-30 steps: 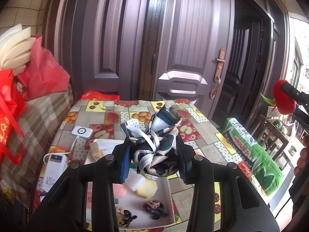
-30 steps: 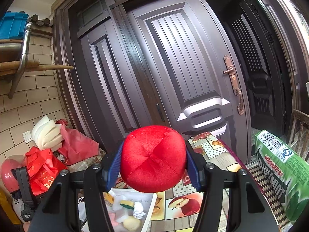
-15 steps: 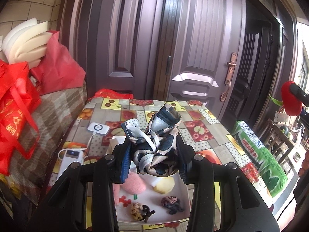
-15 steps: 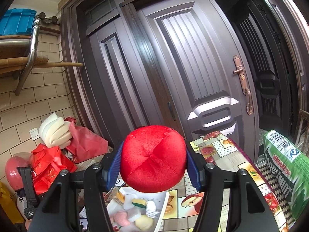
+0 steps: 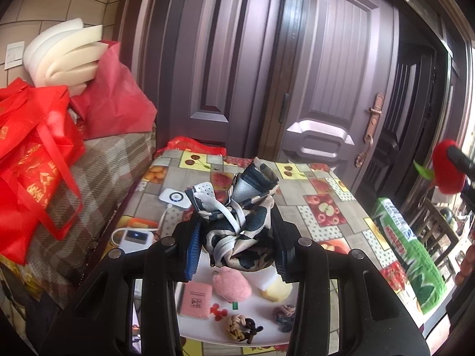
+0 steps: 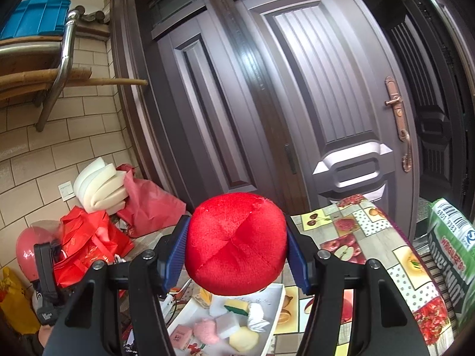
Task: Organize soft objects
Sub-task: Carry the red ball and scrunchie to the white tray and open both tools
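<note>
My left gripper (image 5: pixel 236 244) is shut on a knotted black, white and tan scarf bundle (image 5: pixel 237 222) and holds it above a white tray (image 5: pixel 204 330). The tray holds a pink plush (image 5: pixel 231 283), a pink sponge block (image 5: pixel 196 299), a yellow piece (image 5: pixel 276 290) and braided hair ties (image 5: pixel 240 326). My right gripper (image 6: pixel 236 249) is shut on a red plush ball (image 6: pixel 234 243), held high above the same tray (image 6: pixel 276 299). The red ball also shows at the right edge of the left wrist view (image 5: pixel 446 170).
The tray sits on a table with a fruit-print cloth (image 5: pixel 323 204). A white power bank (image 5: pixel 135 237) and charger puck (image 5: pixel 175 198) lie left of the tray. Red bags (image 5: pixel 32 148) and white foam (image 5: pixel 65 56) are piled left. A green bag (image 5: pixel 406 249) hangs right. Dark doors (image 6: pixel 297 103) stand behind.
Both grippers have pulled back and risen a little with their loads still held. More of the tray and its items now shows under the left gripper.
</note>
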`<state>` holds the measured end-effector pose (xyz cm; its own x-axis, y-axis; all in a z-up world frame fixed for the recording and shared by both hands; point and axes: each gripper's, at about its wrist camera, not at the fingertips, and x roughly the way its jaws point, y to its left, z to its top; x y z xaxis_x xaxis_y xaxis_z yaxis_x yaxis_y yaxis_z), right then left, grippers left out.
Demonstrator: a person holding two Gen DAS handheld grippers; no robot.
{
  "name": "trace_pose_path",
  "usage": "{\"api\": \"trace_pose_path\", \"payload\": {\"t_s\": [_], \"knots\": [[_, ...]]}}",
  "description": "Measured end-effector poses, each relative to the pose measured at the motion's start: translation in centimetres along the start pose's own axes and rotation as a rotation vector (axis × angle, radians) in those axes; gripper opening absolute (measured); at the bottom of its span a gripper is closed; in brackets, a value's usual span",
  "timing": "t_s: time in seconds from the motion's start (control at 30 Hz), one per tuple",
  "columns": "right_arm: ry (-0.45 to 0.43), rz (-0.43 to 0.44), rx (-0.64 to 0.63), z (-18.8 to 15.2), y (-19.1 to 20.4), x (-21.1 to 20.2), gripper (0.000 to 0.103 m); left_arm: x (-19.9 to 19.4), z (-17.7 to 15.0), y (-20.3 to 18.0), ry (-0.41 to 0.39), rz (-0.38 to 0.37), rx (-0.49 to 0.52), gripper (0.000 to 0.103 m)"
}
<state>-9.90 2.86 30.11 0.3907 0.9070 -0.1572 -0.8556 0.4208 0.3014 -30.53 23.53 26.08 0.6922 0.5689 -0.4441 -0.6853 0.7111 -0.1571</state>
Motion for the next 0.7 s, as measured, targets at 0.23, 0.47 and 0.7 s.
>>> {"api": "trace_pose_path", "payload": {"t_s": [0.23,0.47,0.7], "knots": [[0.050,0.063,-0.047,-0.3,2.4,2.6,0.061,-0.3,2.2,0.9,-0.035,0.004,0.002,0.040],[0.162,0.101,-0.060,-3.3,3.9,6.8,0.061,4.5,-0.1,0.5,0.086,-0.001,0.022,0.040],[0.347,0.095,-0.048,-8.7,3.3,11.3,0.060,9.7,-2.7,1.0,0.209,-0.003,0.012,0.040]]}}
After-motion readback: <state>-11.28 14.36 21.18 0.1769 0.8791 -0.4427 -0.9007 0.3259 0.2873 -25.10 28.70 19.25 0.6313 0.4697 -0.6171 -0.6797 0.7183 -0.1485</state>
